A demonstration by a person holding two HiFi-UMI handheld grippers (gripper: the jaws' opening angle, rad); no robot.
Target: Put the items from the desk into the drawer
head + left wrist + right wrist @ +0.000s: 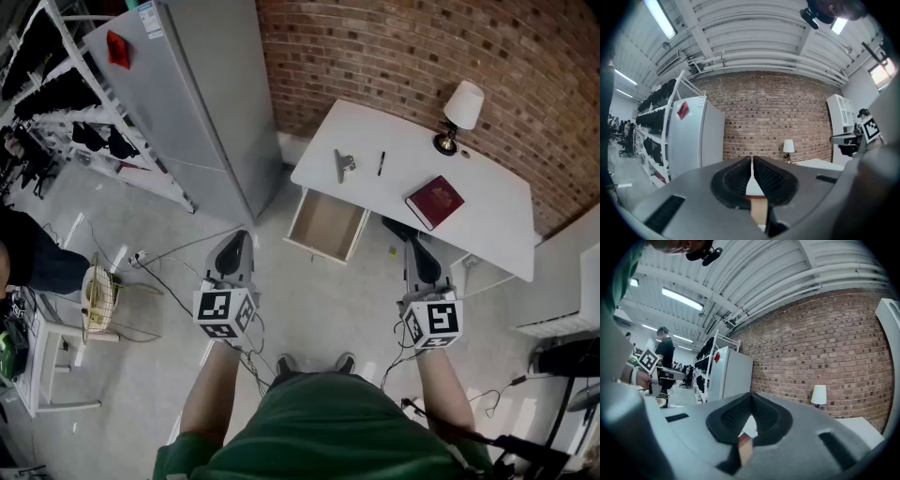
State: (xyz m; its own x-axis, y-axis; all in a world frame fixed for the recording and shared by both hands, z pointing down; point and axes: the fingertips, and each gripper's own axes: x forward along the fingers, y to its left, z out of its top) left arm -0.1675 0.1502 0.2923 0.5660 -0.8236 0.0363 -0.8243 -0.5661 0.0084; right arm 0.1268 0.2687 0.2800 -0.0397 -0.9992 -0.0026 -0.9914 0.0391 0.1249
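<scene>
My left gripper [234, 249] has its jaws pressed together on nothing, and my right gripper [418, 255] is likewise closed and empty. Both are held level, well short of the desk [497, 230]. Nothing is picked up yet: the metal clip [344, 165], the pen [381, 163] and the red book [434, 202] all lie on the desktop near the lamp [459, 114]. The drawer [325, 225] at the desk's front edge stands open and bare. I judge this the approach before the first pick — next I'd step in, open one gripper and come down on the clip, nearest the drawer. The fridge [187, 103] carries a red sticker and a pale label — print too small to read.
</scene>
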